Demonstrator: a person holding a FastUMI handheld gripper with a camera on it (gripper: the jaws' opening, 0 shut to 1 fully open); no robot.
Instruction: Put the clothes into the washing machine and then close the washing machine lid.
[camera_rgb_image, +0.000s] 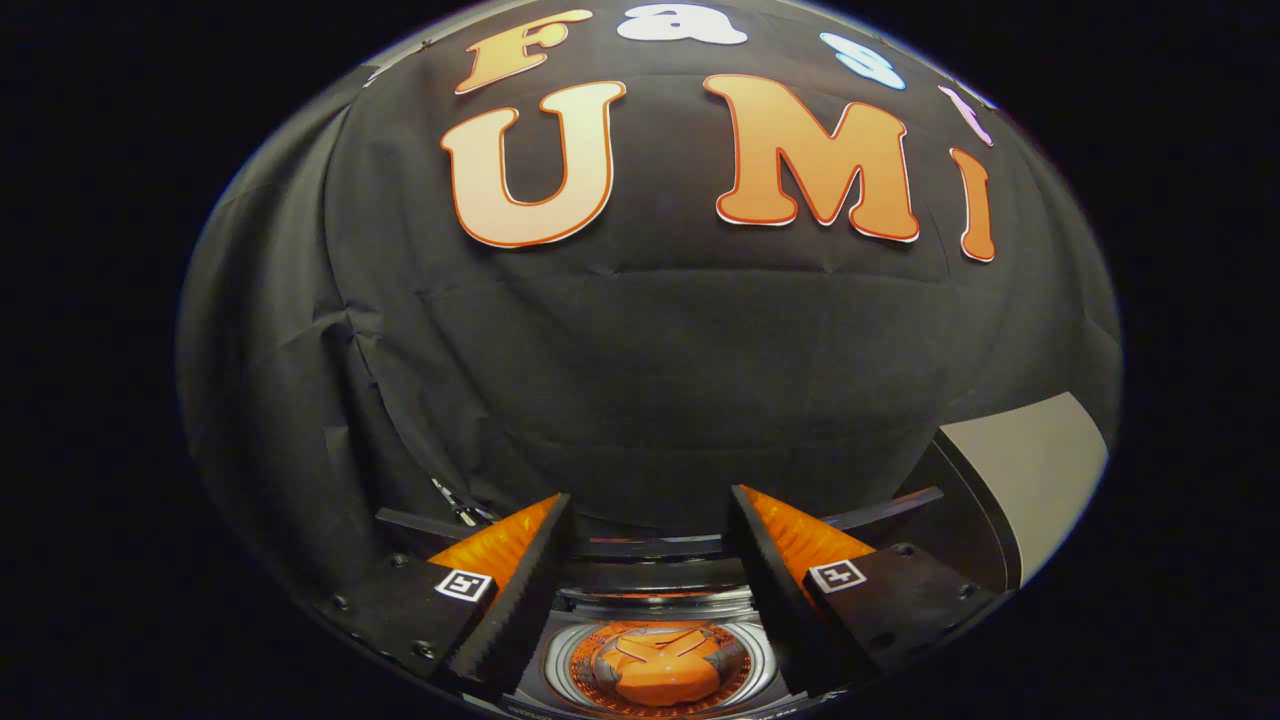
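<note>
Clothes (665, 668), an orange bundle with pale stripes, lie down in the round metal drum (570, 672) of the washing machine (650, 575), seen from above through its open top. The bundle sits in the middle of the drum, ringed by the drum's shiny perforated wall, and shows between the two fingers of the gripper (650, 520), lower than their tips. The gripper stands with its fingers well apart and nothing held between them; their ridged inner faces turn toward each other across an empty gap, and each finger carries a small square marker near its base. The fingers are clear of the clothes and touch nothing that can be seen. Just ahead of the fingertips runs the dark curved rim of the machine's opening. Off to the right of the right finger rises a pale grey panel (1035, 470) with a dark edge, tilted up beside the opening; whether it is the machine's raised lid cannot be told for sure. Beyond the fingers hangs the wall (640, 370) of black cloth, creased in places.
</note>
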